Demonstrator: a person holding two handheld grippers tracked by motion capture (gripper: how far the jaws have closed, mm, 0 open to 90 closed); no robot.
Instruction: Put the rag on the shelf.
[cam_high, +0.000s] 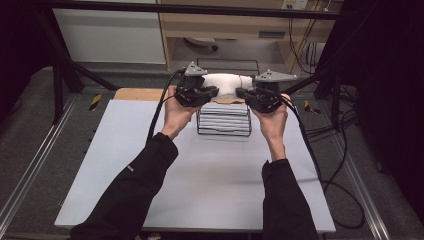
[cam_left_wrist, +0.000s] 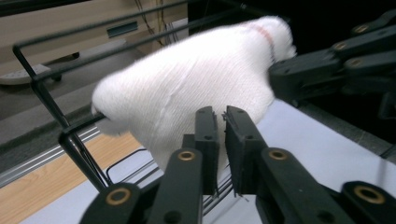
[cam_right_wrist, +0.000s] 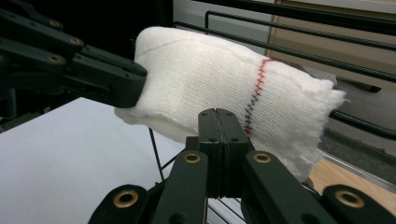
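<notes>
A white knitted cloth (cam_high: 226, 82), folded or rolled into a thick soft bundle, hangs stretched sideways in the air above a black wire rack (cam_high: 223, 119) that stands at the far middle of the table. Its ribbed weave carries one line of red and blue zigzag stitching near the frayed open end, seen clearly in the right gripper view (cam_right_wrist: 233, 88), while the opposite end is rounded and closed (cam_left_wrist: 187, 93). The lower edge of the bundle is pinched at two places, one towards each end.
</notes>
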